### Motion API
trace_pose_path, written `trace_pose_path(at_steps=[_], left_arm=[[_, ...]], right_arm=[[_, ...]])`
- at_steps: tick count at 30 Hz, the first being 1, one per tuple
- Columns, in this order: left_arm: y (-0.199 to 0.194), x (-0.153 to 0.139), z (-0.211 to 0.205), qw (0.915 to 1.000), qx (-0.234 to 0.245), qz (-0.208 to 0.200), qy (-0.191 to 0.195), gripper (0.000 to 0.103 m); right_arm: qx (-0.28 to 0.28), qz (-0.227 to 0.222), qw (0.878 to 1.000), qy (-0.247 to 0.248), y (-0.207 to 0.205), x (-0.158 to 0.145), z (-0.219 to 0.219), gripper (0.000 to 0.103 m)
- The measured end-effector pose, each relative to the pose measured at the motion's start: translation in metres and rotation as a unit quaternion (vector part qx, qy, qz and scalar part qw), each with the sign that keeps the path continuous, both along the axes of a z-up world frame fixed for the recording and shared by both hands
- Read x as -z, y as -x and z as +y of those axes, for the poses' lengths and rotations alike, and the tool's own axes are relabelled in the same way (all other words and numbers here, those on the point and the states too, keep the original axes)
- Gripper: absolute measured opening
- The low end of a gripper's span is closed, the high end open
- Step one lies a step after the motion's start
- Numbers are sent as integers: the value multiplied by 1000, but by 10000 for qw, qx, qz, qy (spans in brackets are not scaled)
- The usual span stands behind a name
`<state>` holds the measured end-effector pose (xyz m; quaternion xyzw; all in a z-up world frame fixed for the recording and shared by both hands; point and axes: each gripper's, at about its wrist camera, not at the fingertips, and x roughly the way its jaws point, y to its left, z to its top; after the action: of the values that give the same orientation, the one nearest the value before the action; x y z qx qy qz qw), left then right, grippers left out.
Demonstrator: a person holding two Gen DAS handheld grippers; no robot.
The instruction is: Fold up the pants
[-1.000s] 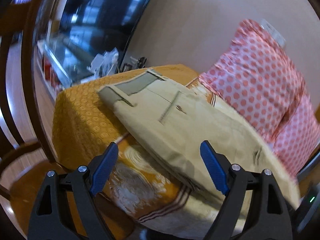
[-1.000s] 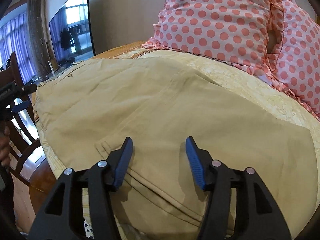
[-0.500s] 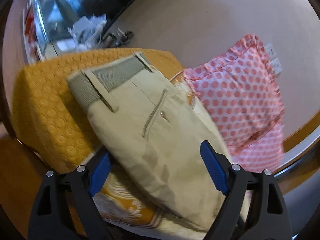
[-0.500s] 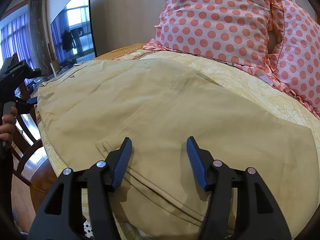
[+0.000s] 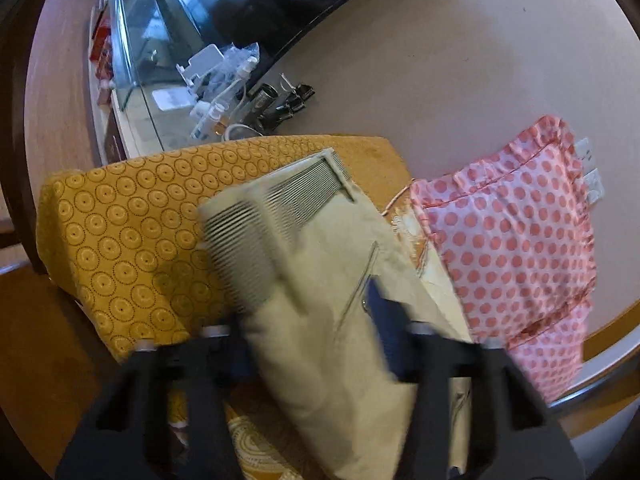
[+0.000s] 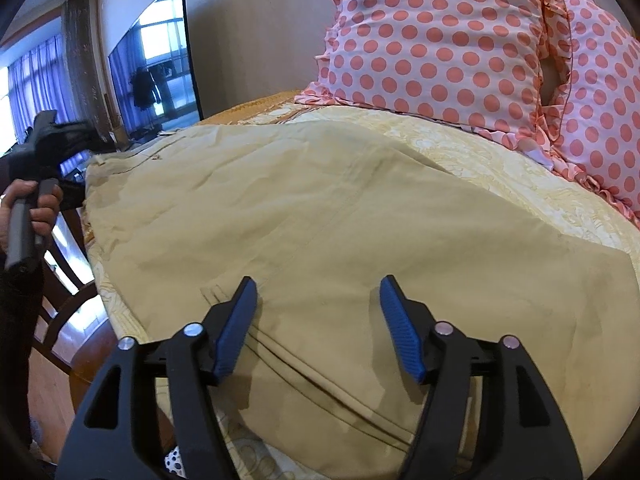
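Your right gripper [image 6: 316,320] stood with jaws apart, low over the leg end of the pants [image 6: 320,232], which lay flat on the yellow bedspread [image 6: 500,160] beside the dotted pillows [image 6: 432,36]. Your left gripper [image 5: 312,332], motion-blurred, straddled the waistband end [image 5: 280,216] with fingers spread wide, one either side of the cloth.

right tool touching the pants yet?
Cannot tell. In the right wrist view the right tool is open low over the pants, its shadows close under the fingers, but no clear contact or gap shows.
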<state>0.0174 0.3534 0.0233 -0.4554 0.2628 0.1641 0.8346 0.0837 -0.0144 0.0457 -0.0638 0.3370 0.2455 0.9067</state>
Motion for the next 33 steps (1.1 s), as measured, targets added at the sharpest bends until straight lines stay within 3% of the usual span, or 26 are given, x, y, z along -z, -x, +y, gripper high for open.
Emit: trace_pose_path(at_steps=[2, 6, 9, 11, 15, 16, 19, 21, 25, 27, 28, 29, 31, 32, 33], left_arm=[[0, -1, -6, 9997, -31, 43, -253, 17], [-4, -23, -28, 9941, 10, 209, -1063, 15], [-13, -58, -65, 9831, 327, 96, -1799, 15], [-22, -87, -107, 9691, 743, -52, -2350, 15], [-41, -127, -211, 9271, 1739, -404, -3297, 15], [-45, -135, -247, 9115, 2088, -559, -3499, 15], [-55, -138, -332, 8767, 3067, -864, -3604, 15], [-61, -126, -385, 8517, 3636, -907, -3664, 15], [-60, -61, -481, 7882, 4791, -498, -3831, 15], [-50, -39, -503, 7661, 4900, -437, -4136, 15], [-44, -35, -508, 7598, 4819, -450, -4341, 15], [-43, -36, -506, 7632, 4778, -477, -4323, 15], [-41, -52, -495, 7834, 4669, -672, -4046, 15], [-37, -57, -493, 7844, 4635, -771, -4049, 15], [-30, -61, -497, 7776, 4616, -908, -4172, 15]], right_arm=[[-122, 14, 9998, -128, 3, 0, -2, 82], [-159, -182, 9994, -252, 15, 0, -10, 82], [-93, -287, 9977, -602, 23, -6, -29, 82], [54, -400, 9958, -816, 29, -12, -50, 83], [540, -543, 9917, -1029, 41, -20, -95, 83], [718, -558, 9901, -1065, 44, -21, -110, 83], [1309, -593, 9823, -1204, 54, -22, -153, 83], [1671, -616, 9759, -1265, 61, -18, -179, 83], [2400, -571, 9602, -1307, 75, -5, -230, 83], [2685, -474, 9528, -1334, 78, 4, -251, 83], [2773, -438, 9503, -1344, 77, 8, -258, 83], [2845, -417, 9482, -1349, 74, 10, -266, 83], [2943, -434, 9454, -1332, 73, 12, -275, 83], [2972, -457, 9446, -1312, 72, 12, -278, 83], [2984, -474, 9443, -1306, 73, 12, -278, 83]])
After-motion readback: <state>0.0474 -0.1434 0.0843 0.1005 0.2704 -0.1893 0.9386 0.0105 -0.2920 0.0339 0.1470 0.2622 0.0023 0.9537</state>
